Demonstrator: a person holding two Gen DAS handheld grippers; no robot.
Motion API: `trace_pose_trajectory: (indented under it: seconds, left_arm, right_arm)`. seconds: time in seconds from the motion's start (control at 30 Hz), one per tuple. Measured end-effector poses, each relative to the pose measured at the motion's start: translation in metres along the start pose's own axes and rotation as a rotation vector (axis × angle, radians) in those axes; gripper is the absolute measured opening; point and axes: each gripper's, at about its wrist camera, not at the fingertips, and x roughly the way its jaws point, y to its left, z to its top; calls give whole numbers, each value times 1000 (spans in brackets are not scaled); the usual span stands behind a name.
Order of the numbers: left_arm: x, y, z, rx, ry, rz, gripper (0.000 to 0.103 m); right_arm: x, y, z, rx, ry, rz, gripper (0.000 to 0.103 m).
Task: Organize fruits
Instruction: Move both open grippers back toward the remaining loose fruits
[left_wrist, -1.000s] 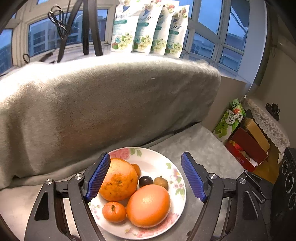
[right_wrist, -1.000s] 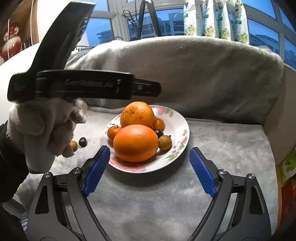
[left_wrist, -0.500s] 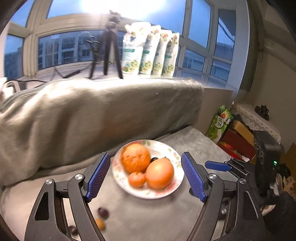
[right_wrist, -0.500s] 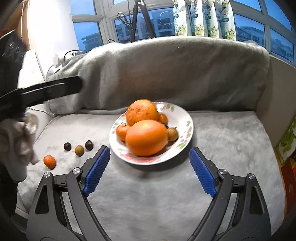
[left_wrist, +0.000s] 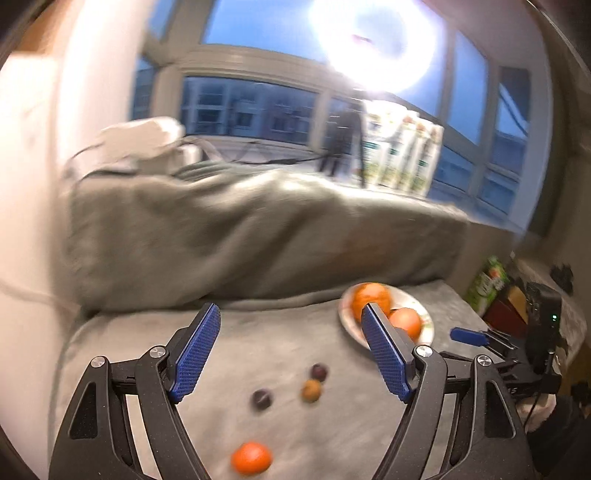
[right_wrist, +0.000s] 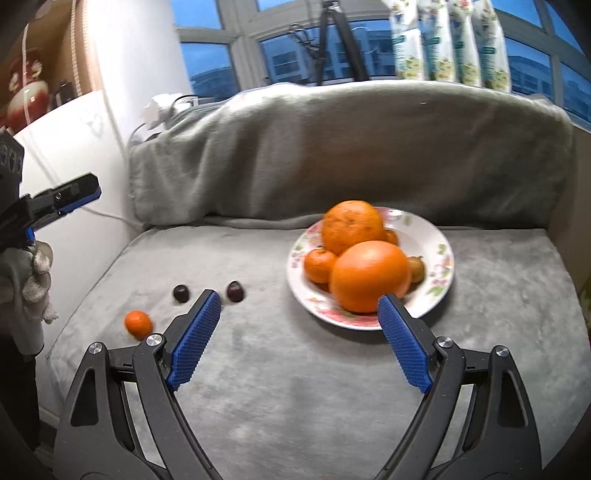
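Blurring left view, right gripper (right_wrist: 295, 321) finger hiding plate (right_wrist: 439, 245) rim

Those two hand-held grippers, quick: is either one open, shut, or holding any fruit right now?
Left hand-held gripper: open, holding nothing.
Right hand-held gripper: open, holding nothing.

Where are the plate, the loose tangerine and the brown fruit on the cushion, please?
plate (right_wrist: 441, 236), right wrist view, bare upper right rim.
loose tangerine (right_wrist: 138, 324), right wrist view, its middle.
brown fruit (left_wrist: 311, 390), left wrist view, its middle.
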Motion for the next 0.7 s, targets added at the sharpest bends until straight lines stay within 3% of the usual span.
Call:
trace_pose_trajectory:
  seconds: [0.23,0.3,0.4,0.7]
  left_arm:
    - [-26,27,-47,-89,42,86,74]
    - [-29,29,-61,-94,68,98,71]
    - [-31,32,-79,-109,97,91,65]
    - [-9,25,-108,-117,170,51,63]
  right_arm:
    - [-1,13,-11,-23,26,80,82]
    - [5,18,-14,-33,47,102,66]
    - [18,30,-16,-48,89,128,59]
    - [61,69,-12,-131,185,158,45]
